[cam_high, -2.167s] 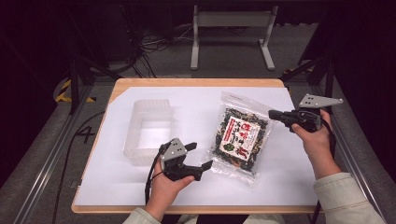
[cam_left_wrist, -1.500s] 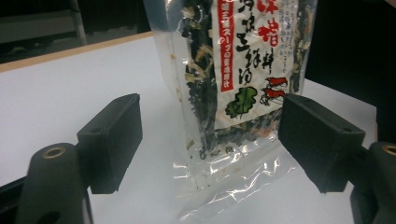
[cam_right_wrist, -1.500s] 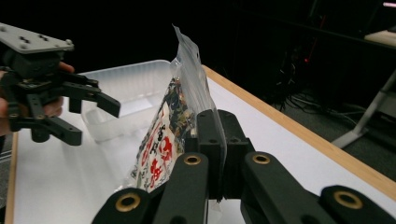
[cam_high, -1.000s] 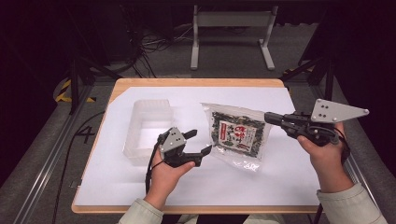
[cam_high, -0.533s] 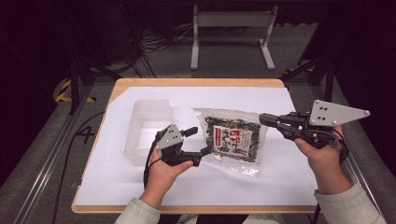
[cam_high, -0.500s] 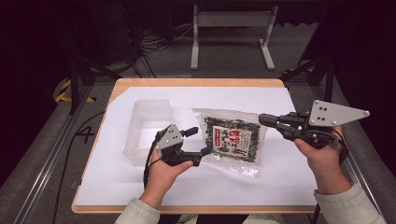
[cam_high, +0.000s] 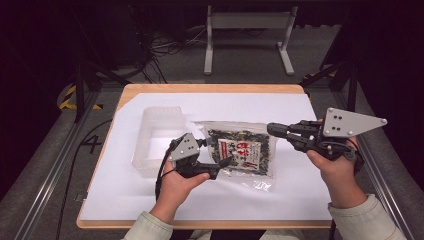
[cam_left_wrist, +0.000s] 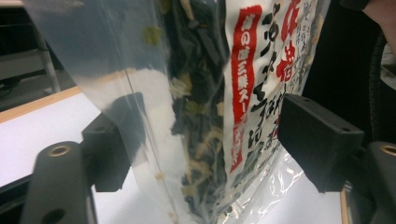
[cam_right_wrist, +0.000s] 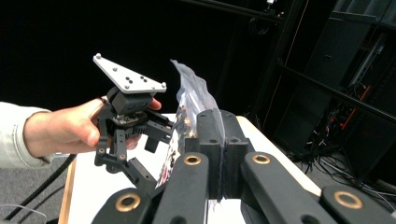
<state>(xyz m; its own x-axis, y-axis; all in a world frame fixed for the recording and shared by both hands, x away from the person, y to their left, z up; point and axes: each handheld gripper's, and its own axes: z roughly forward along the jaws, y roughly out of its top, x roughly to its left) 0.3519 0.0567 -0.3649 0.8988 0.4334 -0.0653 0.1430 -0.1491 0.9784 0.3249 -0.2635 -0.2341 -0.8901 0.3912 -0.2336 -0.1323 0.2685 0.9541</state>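
1. Right gripper view showed the right gripper (cam_right_wrist: 218, 140) with its two black jaws pressed fully together on the thin edge of the clear seaweed bag (cam_right_wrist: 189, 100), so the bag was pinched at that end.
2. In the left gripper view, the left gripper (cam_left_wrist: 205, 144) had its jaws standing partly apart, one on each side of the bag (cam_left_wrist: 210, 93). They had just been closing a little. The pads (cam_left_wrist: 317, 135) were beside the film, but I could not tell if they really pressed on it.
3. The bag carried dark dried seaweed and a white label with red and black printed characters.
4. In the high view, the bag (cam_high: 240, 150) was between the two grippers. The right gripper (cam_high: 272, 129) held the right upper corner of the bag, and the left gripper (cam_high: 215, 155) was at the left edge of the bag.
5. The bag was above the white sheet (cam_high: 300, 200) on the table. The end at the right gripper looked lifted; how much of the rest touched the sheet I could not tell.
6. A clear plastic container (cam_high: 157, 137) stood just to the left of the bag, behind the left gripper.
7. The wooden table edge (cam_high: 210, 88) ran beyond the bag, on the far side.
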